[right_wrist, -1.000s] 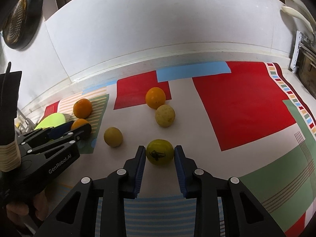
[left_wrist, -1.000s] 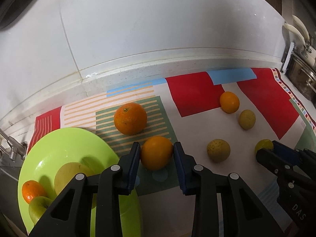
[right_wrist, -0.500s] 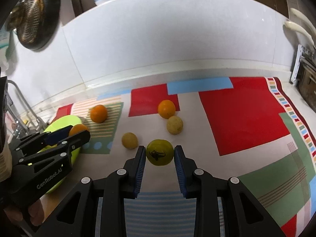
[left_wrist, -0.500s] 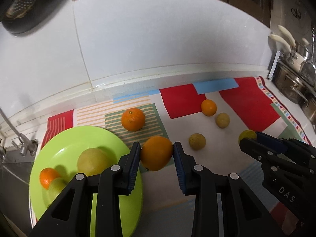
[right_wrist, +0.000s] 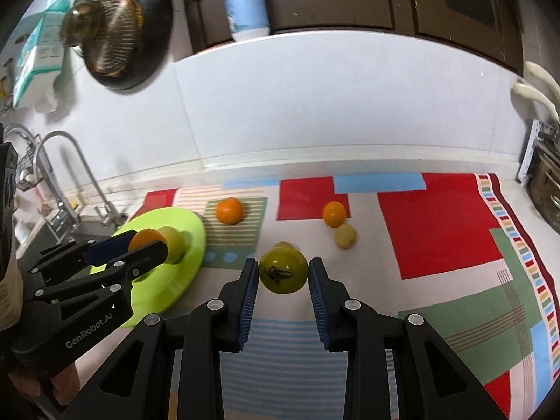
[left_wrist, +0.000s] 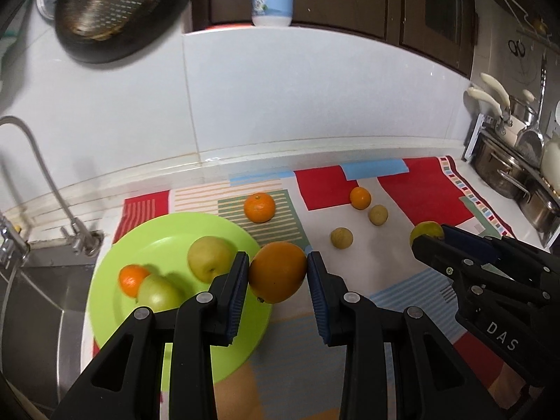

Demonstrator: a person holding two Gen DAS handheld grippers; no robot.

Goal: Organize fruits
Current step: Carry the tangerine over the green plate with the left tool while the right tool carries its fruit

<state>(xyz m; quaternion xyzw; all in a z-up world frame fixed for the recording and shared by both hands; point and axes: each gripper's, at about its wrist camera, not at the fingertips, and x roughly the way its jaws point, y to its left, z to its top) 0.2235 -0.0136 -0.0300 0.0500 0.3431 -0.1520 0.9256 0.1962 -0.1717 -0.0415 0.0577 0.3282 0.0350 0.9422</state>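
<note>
My left gripper (left_wrist: 278, 273) clamps a round, glossy orange (left_wrist: 277, 271); my right gripper (right_wrist: 282, 274) pinches a smooth green fruit (right_wrist: 282, 270) at twelve o'clock.

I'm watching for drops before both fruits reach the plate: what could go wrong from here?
The large orange sits between the left gripper pads by its sides only, so it could slip. The green plate overhangs the counter edge and already holds three fruits; landings could tip it or make them roll.

We see a lime-green plate (left_wrist: 115, 262) near the left edge of a mat (right_wrist: 437, 224) patterned in red, blue, green and striped blocks. Our black grippers with blue pads (left_wrist: 233, 297) clasp an orange fruit (left_wrist: 277, 272) and a yellow-green fruit (right_wrist: 283, 270) bearing a dark mark.
</note>
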